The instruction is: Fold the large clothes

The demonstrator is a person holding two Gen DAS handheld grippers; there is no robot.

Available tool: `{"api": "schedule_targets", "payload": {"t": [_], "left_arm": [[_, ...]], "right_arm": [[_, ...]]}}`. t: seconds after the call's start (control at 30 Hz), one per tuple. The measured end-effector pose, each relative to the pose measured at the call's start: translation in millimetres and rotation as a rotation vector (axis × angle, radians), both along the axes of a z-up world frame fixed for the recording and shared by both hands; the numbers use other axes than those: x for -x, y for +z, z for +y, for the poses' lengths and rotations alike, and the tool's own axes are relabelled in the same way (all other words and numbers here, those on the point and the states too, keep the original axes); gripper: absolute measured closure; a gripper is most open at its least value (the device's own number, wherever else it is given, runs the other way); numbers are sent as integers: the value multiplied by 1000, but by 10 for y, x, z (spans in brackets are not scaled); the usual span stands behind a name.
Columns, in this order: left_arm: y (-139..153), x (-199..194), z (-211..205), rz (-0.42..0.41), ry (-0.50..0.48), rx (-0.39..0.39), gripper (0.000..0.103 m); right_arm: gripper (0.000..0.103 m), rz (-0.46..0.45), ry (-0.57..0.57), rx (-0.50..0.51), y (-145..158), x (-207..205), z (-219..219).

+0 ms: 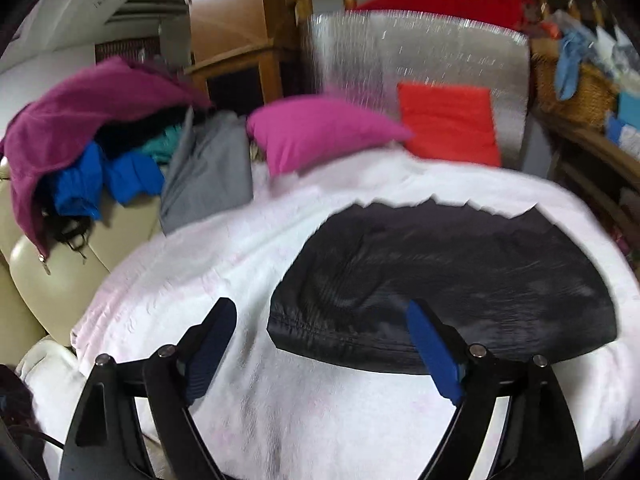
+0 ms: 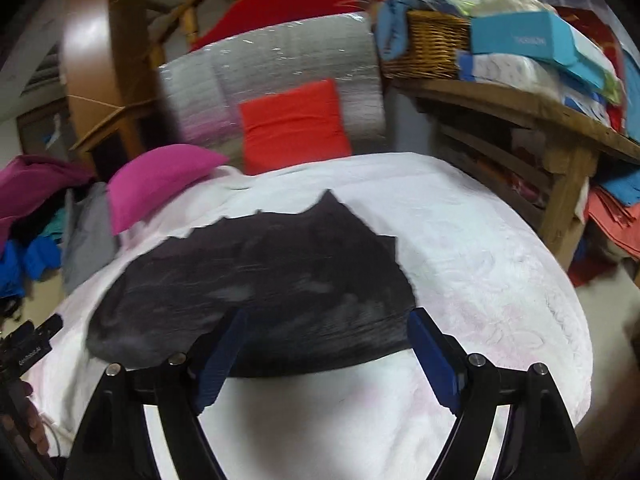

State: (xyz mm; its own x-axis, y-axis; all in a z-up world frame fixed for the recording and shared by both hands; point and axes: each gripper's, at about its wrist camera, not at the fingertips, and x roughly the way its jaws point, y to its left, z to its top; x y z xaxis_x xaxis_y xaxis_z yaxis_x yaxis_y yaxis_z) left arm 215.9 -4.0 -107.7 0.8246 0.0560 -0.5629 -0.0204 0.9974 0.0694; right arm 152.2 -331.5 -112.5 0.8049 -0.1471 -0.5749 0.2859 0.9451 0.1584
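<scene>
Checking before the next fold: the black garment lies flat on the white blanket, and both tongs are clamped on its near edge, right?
Not quite. The black garment does lie on the white blanket, but both tongs are open and hold nothing: the left tongs in the left wrist view, the right tongs in the right wrist view.

Left tongs (image 1: 320,344) gape over a white blanket (image 1: 224,264), right finger above the folded black garment's (image 1: 460,276) near edge.
</scene>
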Motion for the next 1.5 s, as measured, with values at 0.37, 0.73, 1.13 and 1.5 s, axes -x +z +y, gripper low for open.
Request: {"api": "schedule_targets", "payload": {"t": [0.37,0.73,1.13,1.5], "left_arm": [[743,830,84,-169,51,-28,10],[1186,1325,102,-255,53,-36,9],[1348,1489,84,-303,43,-16,3],[1297,1468,86,-284,55,-21,3]], "right_arm": [[18,-18,65,52,552,470,621],[18,-57,66,156,930,865,1042],[18,-86,49,161,1061,1003,1054],[18,-78,42,148,994,974,1062]]}}
